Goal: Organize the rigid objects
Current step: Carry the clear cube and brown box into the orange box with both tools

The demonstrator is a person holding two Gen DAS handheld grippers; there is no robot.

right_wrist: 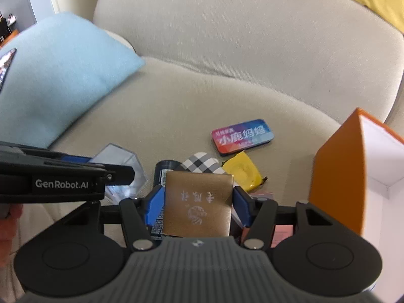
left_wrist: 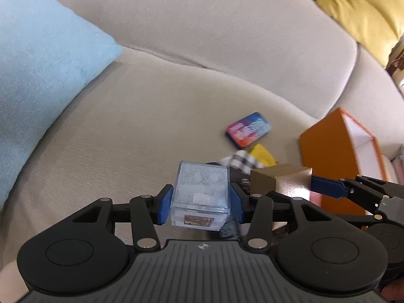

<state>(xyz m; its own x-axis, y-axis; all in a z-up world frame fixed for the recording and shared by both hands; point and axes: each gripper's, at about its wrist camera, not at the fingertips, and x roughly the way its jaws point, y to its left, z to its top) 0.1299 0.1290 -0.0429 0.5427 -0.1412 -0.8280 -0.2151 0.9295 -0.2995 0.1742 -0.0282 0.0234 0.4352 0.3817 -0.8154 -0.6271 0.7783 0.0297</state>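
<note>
My left gripper (left_wrist: 200, 200) is shut on a clear plastic cube box (left_wrist: 200, 194) and holds it above the sofa seat. The cube also shows in the right wrist view (right_wrist: 118, 160). My right gripper (right_wrist: 198, 203) is shut on a gold square box (right_wrist: 198, 203) with white print; the box also shows in the left wrist view (left_wrist: 280, 180). A colourful flat tin (right_wrist: 242, 136) lies on the seat ahead. A yellow packet (right_wrist: 242, 170), a checkered item (right_wrist: 202, 164) and a dark cylinder (right_wrist: 166, 165) lie below the gold box.
An orange box with a white inside (right_wrist: 353, 171) stands open at the right, also in the left wrist view (left_wrist: 333, 156). A light blue pillow (left_wrist: 38, 75) leans at the left. A yellow pillow (left_wrist: 361, 7) is at the back right. The beige sofa back (left_wrist: 202, 25) rises behind.
</note>
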